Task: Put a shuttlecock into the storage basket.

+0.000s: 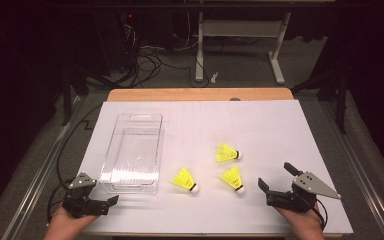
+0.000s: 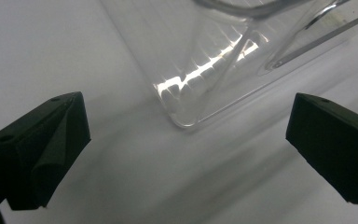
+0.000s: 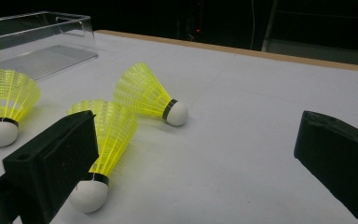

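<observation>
1. Near the table's front edge, the right gripper is hovering wide open — empty.
2. Just left of it, the nearest yellow plastic shuttlecock is lying, cork toward the person.
3. Beside the clear plastic bin, the left gripper is waiting, also wide.

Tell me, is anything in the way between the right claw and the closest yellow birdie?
Nothing visible blocks it. The right claw is open, and only bare white table sheet lies between it and the nearest yellow plastic shuttlecock. The other two yellow shuttlecocks lie farther off, toward the clear plastic tray.
</observation>
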